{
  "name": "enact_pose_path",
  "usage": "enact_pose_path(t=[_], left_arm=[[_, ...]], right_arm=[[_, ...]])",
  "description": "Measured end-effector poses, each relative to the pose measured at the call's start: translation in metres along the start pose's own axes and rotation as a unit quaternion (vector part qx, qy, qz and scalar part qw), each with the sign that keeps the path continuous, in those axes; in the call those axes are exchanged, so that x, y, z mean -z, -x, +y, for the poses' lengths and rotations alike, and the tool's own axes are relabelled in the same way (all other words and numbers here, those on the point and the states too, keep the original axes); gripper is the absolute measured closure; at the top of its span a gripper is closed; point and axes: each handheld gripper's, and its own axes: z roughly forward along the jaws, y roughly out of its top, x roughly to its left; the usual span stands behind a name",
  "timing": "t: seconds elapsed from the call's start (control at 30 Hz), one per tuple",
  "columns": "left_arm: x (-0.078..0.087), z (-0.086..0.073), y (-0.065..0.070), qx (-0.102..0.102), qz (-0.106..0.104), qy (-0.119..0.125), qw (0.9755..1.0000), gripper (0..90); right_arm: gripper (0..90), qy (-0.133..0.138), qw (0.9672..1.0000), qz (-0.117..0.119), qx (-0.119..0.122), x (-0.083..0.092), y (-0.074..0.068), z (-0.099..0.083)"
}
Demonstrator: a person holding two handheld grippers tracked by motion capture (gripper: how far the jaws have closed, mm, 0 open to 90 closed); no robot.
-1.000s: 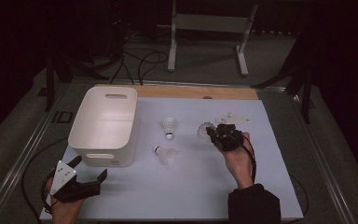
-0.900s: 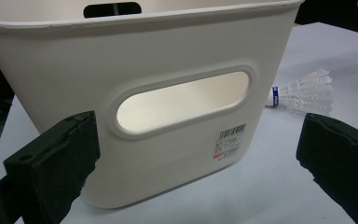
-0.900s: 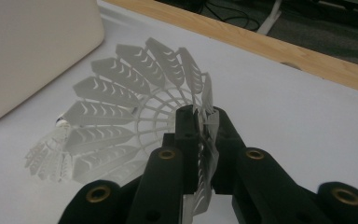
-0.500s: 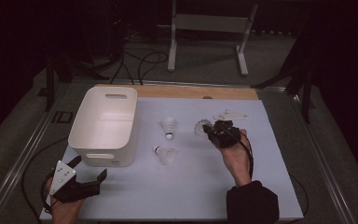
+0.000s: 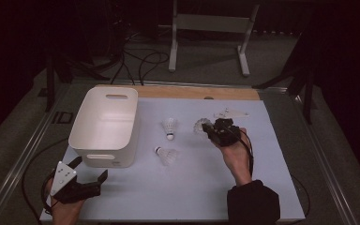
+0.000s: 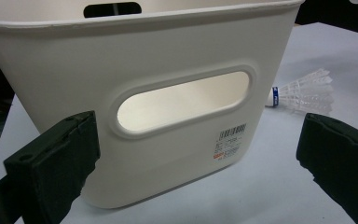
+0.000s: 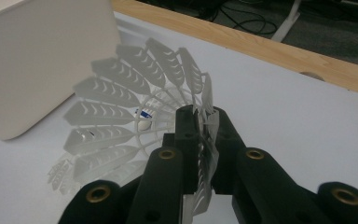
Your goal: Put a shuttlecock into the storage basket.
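1. I have the right gripper [image 5: 209, 130] closed on the skirt of a clear plastic shuttlecock [image 7: 121, 116]; in the right gripper view the jaws pinch a thin edge of the feathers, the skirt fanning out toward the upper left of the frame, the blue-banded base visible through it

2. In the high view that held shuttlecock [image 5: 200, 125] sits right of centre, at the tip of the gripper, low over the white mat [image 5: 262, 178]; I cannot tell whether it has fully left the surface

3. The white bin [image 5: 104, 125] stands in the left half of the high view. What I can see of its inside looks bare, so I judge no shuttlecock has gone in yet

4. Two more shuttlecocks wait on the mat between the bin and my right hand: one upright shuttlecock [image 5: 169, 127] at centre, one shuttlecock lying on its side [image 5: 168, 156] just below it, near the bin's lower right corner

5. My left gripper [image 5: 90, 171] rests at the lower left of the high view, jaws spread wide and holding nothing; its own view looks straight at the bin's handle slot [image 6: 184, 99], with the lying shuttlecock [image 6: 303, 91] at the right edge

6. My reading of progress: early. The first pick is made, the carry to the bin and the drop are left, then the same for the other two
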Motion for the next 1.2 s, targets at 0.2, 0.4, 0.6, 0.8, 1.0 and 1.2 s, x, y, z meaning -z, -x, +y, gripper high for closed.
enact_pose_path(t=[0.2,0.4,0.6,0.8,1.0,1.2], left_arm=[[0.000,0.000,0.000,0.000,-0.001,0.000,1.0000,0.2],[0.000,0.000,0.000,0.000,-0.001,0.000,1.0000,0.2],[0.000,0.000,0.000,0.000,0.000,0.000,1.0000,0.2],[0.000,0.000,0.000,0.000,0.000,0.000,1.0000,0.2],[0.000,0.000,0.000,0.000,0.000,0.000,1.0000,0.2],[0.000,0.000,0.000,0.000,0.001,-0.002,1.0000,0.2]], right_arm=[[84.2,0.002,1.0000,0.002,0.002,0.001,0.000,0.005],[84.1,0.005,1.0000,0.004,0.004,0.001,-0.002,0.011],[84.2,0.007,0.9999,0.004,0.009,0.000,-0.004,0.015],[84.1,0.010,0.9999,0.007,0.009,0.000,-0.006,0.020],[84.2,0.009,0.9999,0.011,0.006,-0.002,-0.007,0.022],[84.2,0.010,0.9999,0.012,0.007,-0.003,-0.007,0.025]])
